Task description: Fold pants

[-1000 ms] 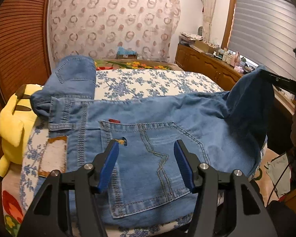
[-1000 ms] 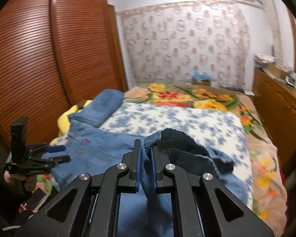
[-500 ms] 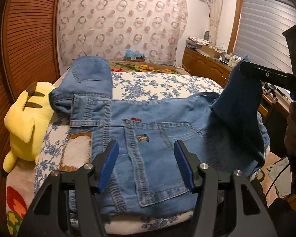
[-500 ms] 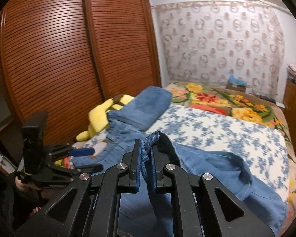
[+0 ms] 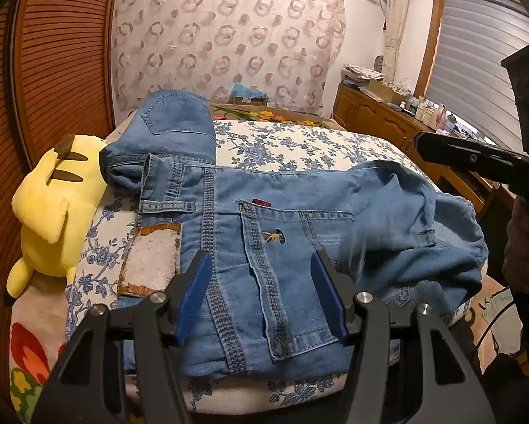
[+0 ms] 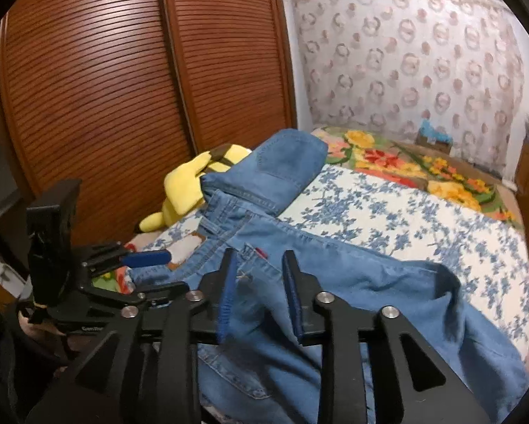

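Note:
Blue jeans (image 5: pixel 282 247) lie across the bed, back pocket up, with one leg folded back at the far left. My left gripper (image 5: pixel 260 261) hovers open over the back pocket, nothing between its blue pads. My right gripper (image 6: pixel 260 258) is opening; its pads stand apart and do not press on the denim (image 6: pixel 335 282) below them. In the left wrist view the right gripper (image 5: pixel 423 146) hangs above a crumpled, motion-blurred trouser leg (image 5: pixel 423 233) resting on the jeans at the right. The left gripper (image 6: pixel 147 259) shows at the left of the right wrist view.
A yellow plush toy (image 5: pixel 48 212) lies beside the waistband on the bed's left edge. The bed (image 5: pixel 299 141) has a blue-flowered cover. A slatted wooden wardrobe (image 6: pixel 105 88) stands to the left, a cluttered dresser (image 5: pixel 381 120) to the right. A person's hand (image 5: pixel 522 247) holds the right gripper.
The right gripper carried the trouser leg leftward over the jeans, then its jaws parted and the leg dropped onto the jeans. The left gripper stayed open and shifted slightly.

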The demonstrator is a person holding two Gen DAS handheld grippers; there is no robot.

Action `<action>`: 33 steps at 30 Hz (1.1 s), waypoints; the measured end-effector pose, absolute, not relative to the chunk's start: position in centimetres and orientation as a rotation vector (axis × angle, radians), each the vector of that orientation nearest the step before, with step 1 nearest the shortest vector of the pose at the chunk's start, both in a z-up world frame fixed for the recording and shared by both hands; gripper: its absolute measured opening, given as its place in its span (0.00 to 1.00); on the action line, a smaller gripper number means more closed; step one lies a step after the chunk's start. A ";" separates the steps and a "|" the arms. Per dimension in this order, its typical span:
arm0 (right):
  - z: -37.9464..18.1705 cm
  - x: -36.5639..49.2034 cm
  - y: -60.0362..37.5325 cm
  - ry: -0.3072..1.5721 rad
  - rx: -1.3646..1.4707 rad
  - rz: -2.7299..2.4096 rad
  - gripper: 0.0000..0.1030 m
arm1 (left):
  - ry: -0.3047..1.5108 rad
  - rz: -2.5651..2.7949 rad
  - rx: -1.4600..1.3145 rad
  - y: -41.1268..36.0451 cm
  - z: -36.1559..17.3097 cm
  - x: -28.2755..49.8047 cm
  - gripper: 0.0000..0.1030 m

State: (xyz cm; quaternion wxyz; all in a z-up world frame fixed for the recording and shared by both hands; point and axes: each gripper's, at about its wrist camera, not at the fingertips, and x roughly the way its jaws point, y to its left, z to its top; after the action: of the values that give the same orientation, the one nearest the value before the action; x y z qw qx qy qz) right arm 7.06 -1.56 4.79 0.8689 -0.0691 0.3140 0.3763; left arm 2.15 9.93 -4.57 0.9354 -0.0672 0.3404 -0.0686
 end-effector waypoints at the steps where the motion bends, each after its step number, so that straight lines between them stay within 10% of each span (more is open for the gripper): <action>1: 4.8 7.0 -1.7 0.656 -0.141 0.791 0.29 | 0.696 -0.142 -0.138 10.0 -4.6 2.1 0.56; 21: 2.0 7.3 -8.9 0.711 -0.152 0.588 0.42 | 0.693 -0.300 -0.092 4.9 -5.9 3.7 0.56; 33: -4.0 8.5 -11.5 0.887 -0.113 0.543 0.42 | 0.739 -0.356 -0.013 2.9 -7.4 5.5 0.25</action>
State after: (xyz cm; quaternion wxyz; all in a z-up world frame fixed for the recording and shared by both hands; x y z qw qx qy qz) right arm 8.53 -11.51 -3.95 0.8661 -0.0541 0.4237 0.2595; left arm 5.45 2.93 -7.42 0.9170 -0.0065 0.3594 -0.1729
